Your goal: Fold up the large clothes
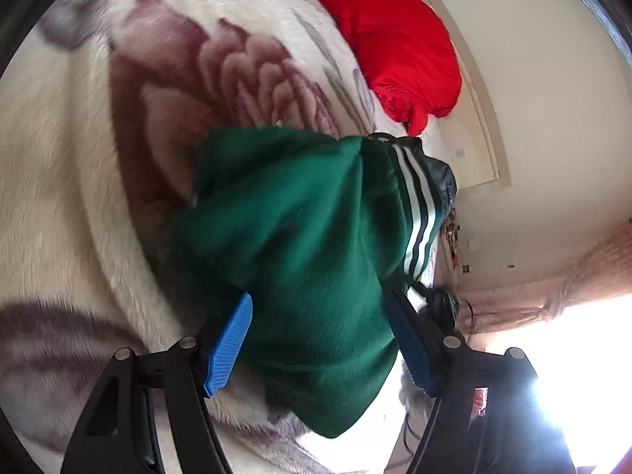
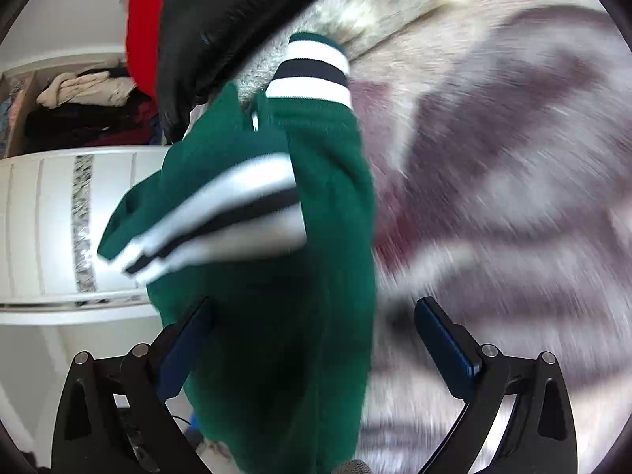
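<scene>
Left gripper [image 1: 318, 335] has its blue-padded fingers [image 1: 229, 345] set wide around a thick bunch of the green fleece garment [image 1: 300, 237], which fills the gap from one pad to the other; the cloth looks held there, pressed at both sides. From that bunch the garment rises away from the camera over a cream plush blanket [image 1: 79, 158] printed with big mauve flowers, and its white-and-dark striped trim [image 1: 418, 205] runs down the right edge. A red garment [image 1: 399, 43] lies farther off on the blanket, next to a pale wall.

Right gripper [image 2: 316, 351] also stands with its jaws well apart. The same green garment [image 2: 276, 316] hangs down through the gap, against the left finger [image 2: 185, 351] and clear of the right one (whether any cloth is actually pinched I cannot tell). Its striped cuff [image 2: 312, 71] points up, and a second striped band [image 2: 221, 213] crosses the folds. Behind it sit a black garment [image 2: 237, 12] and a white wardrobe [image 2: 47, 229] with piled clothes above it. The blanket on the right is motion-blurred.
</scene>
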